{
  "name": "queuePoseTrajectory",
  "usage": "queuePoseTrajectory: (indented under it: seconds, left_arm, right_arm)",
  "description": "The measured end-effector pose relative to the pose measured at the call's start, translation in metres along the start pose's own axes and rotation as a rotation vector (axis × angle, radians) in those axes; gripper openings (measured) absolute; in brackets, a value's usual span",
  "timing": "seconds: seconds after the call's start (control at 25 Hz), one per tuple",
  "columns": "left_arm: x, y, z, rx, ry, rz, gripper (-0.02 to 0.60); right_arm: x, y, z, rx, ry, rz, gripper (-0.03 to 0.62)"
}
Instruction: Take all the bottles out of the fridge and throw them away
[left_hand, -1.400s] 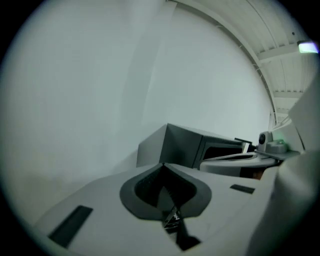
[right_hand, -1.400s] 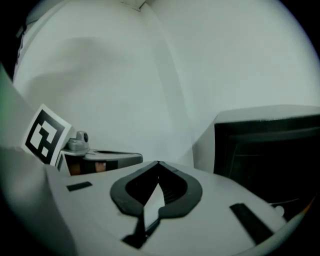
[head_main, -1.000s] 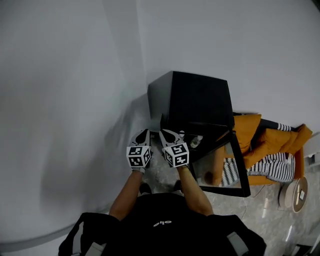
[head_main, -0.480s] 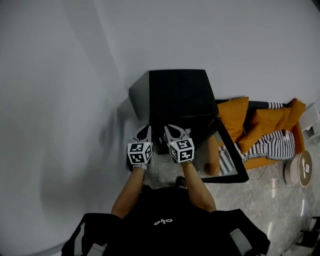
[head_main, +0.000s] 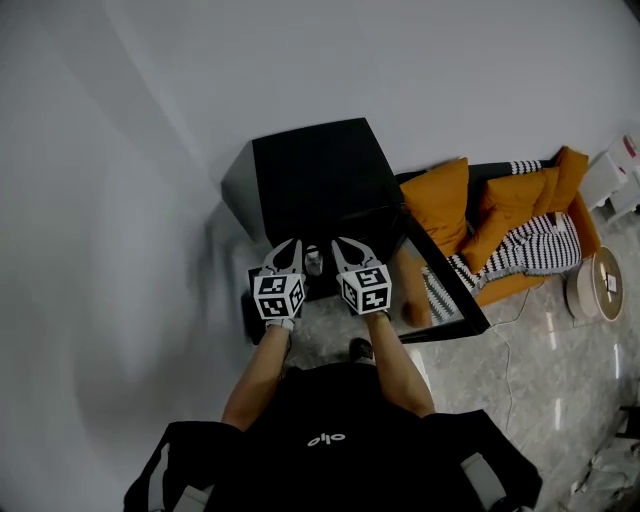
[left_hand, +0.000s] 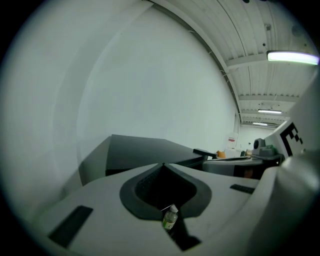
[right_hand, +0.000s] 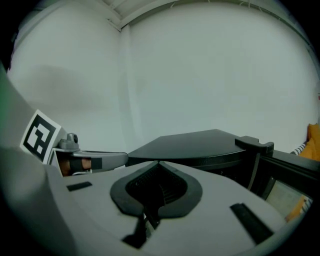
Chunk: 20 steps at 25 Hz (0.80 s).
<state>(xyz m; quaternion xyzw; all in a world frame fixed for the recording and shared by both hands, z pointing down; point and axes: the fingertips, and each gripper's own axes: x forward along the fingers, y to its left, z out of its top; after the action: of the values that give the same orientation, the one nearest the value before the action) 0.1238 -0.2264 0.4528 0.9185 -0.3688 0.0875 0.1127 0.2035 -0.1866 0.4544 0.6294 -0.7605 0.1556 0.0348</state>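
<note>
The black fridge (head_main: 310, 175) stands against the white wall with its glass door (head_main: 440, 300) swung open to the right. A small clear bottle (head_main: 314, 262) with a white cap stands inside, at the fridge's open front. My left gripper (head_main: 290, 248) and right gripper (head_main: 343, 246) hover side by side in front of the opening, one on each side of the bottle, both shut and empty. In the left gripper view the bottle (left_hand: 170, 217) shows through the hollow below the closed tips of the left gripper (left_hand: 162, 164). The right gripper (right_hand: 159, 162) points over the fridge top (right_hand: 200, 142).
An orange sofa (head_main: 500, 215) with striped cushions runs along the wall right of the fridge. A round white object (head_main: 598, 285) sits on the marble floor at the far right. The open door's frame (right_hand: 260, 150) stands close on the right.
Both grippers have swung left to face the fridge's open front, staying shut. The bottle, earlier to the right of them, now shows between them.
</note>
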Motion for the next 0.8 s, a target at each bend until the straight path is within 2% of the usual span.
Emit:
queuePoseTrajectory:
  seconds: [0.24,0.8]
  left_arm:
    - [0.008,-0.013,-0.007,0.003,0.011,-0.028,0.007]
    - [0.009,-0.026,-0.031,-0.007,0.058,-0.040,0.007]
  right_arm:
    - [-0.008,-0.014,-0.009,0.008,0.011,-0.029,0.009]
    - [-0.017,-0.024,-0.037,0.027,0.070,-0.043,0.009]
